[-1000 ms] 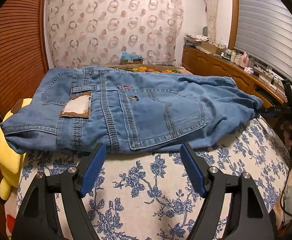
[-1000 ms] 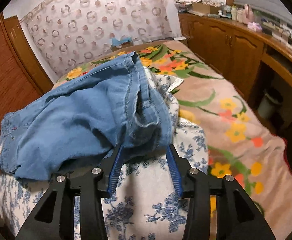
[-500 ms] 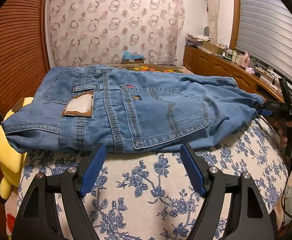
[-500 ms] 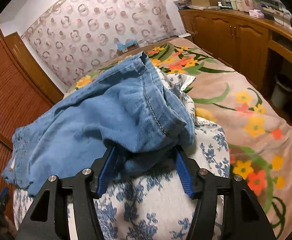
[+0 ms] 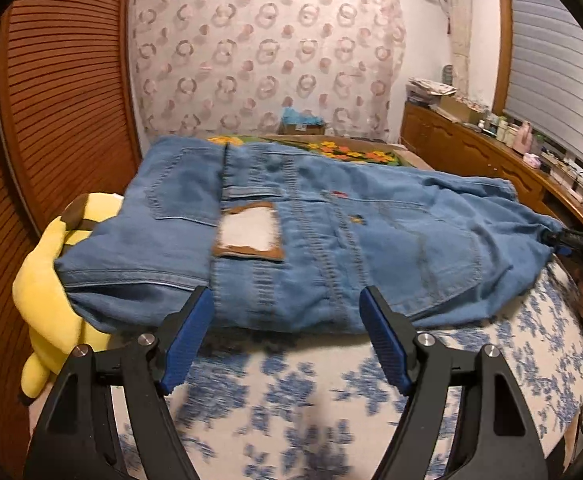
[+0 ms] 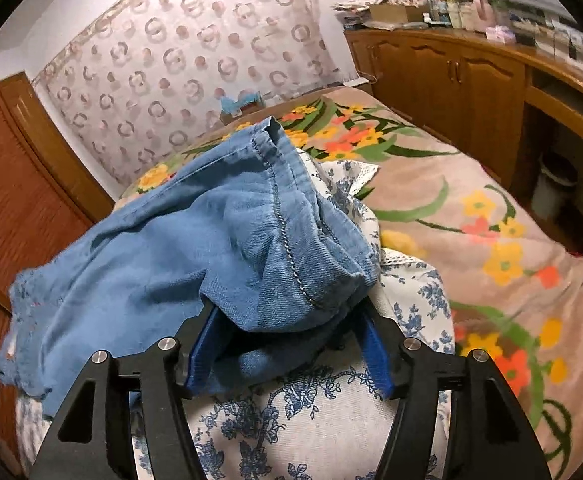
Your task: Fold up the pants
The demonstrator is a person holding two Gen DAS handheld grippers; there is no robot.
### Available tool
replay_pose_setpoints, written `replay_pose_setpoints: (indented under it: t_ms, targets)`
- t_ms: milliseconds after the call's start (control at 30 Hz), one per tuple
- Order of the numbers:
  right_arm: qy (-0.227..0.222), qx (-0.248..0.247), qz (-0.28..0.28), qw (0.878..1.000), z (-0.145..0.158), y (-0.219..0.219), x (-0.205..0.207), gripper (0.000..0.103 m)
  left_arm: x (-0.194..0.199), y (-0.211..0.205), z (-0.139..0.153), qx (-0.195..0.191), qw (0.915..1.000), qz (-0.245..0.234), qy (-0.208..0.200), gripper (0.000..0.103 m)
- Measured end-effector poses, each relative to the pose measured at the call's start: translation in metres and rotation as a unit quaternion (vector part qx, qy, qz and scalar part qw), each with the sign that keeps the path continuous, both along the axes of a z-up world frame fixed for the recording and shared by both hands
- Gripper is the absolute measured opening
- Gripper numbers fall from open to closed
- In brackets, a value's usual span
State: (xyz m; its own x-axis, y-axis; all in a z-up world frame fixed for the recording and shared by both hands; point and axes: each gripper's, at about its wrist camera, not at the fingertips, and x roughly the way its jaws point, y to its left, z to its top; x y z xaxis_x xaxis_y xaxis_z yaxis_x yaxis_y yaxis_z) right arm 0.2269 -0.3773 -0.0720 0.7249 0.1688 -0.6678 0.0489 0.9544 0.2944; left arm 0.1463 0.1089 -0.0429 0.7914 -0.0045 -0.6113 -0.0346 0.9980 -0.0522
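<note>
Mid-fold: jeans (image 5: pixel 331 240) lying doubled on the floral pillow (image 5: pixel 331 400). Left gripper (image 5: pixel 287 344) spread wide, empty, waistband edge just ahead of its fingertips. Right gripper (image 6: pixel 287 344) jaws just been opening, bunched leg end loose between them. Next, probably: pinch edges and fold across.

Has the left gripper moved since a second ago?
Yes. The left gripper has closed in on the jeans: its open blue fingertips now overlap the near denim edge, where flowered cloth showed between them before.
</note>
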Motion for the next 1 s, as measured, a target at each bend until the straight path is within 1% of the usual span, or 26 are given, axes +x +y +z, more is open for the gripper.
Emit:
replay_pose_setpoints:
  t_ms: [67,133,267,367,433,467,533,567,633,667,700,800,900,1000]
  targets:
    - [0.0,-0.009,0.0,1.0,0.0,0.001,-0.001,0.064,0.005,0.009,-0.003,0.001,1.0,0.005,0.007,0.071]
    - [-0.002,-0.002,0.002,1.0,0.001,-0.004,-0.001,0.065,0.01,0.013,-0.007,0.004,0.9999,0.004,0.015,0.067]
    - [-0.005,0.01,0.003,1.0,0.001,-0.009,-0.001,0.065,0.022,0.019,-0.019,0.019,0.9989,0.017,0.04,0.067]
    - [-0.004,0.009,0.003,1.0,0.0,-0.01,0.0,0.065,0.028,0.02,-0.03,0.019,0.9981,0.015,0.056,0.067]
    - [-0.005,0.012,0.003,1.0,0.0,-0.011,-0.001,0.065,0.029,0.018,-0.034,0.025,0.9979,0.009,0.06,0.067]
    - [-0.005,0.013,0.003,1.0,0.001,-0.011,-0.001,0.065,0.03,0.016,-0.035,0.028,0.9979,0.003,0.058,0.065]
    - [-0.006,0.016,0.003,1.0,0.001,-0.012,-0.001,0.065,0.03,0.013,-0.034,0.03,0.9982,-0.004,0.053,0.05]
    - [-0.006,0.018,0.003,1.0,0.0,-0.012,-0.001,0.065,0.031,0.013,-0.032,0.03,0.9982,-0.006,0.052,0.048]
    - [-0.006,0.018,0.002,1.0,0.001,-0.012,-0.001,0.065,0.032,0.012,-0.03,0.038,0.9981,-0.005,0.049,0.04]
    - [-0.006,0.019,0.002,1.0,0.0,-0.012,-0.001,0.065,0.033,0.013,-0.029,0.038,0.9981,-0.006,0.048,0.038]
    - [-0.007,0.02,0.002,1.0,0.0,-0.012,-0.001,0.065,0.033,0.014,-0.028,0.035,0.9984,-0.009,0.044,0.034]
    - [-0.007,0.02,0.002,1.0,0.0,-0.013,-0.001,0.065,0.031,0.014,-0.023,0.033,0.9987,-0.017,0.035,0.029]
    - [-0.006,0.022,0.002,1.0,0.001,-0.014,-0.001,0.065,0.031,0.013,-0.021,0.036,0.9987,-0.016,0.032,0.029]
    - [-0.005,0.028,0.016,0.999,0.005,-0.014,-0.001,0.069,0.032,0.011,-0.023,0.044,0.9984,-0.014,0.035,0.029]
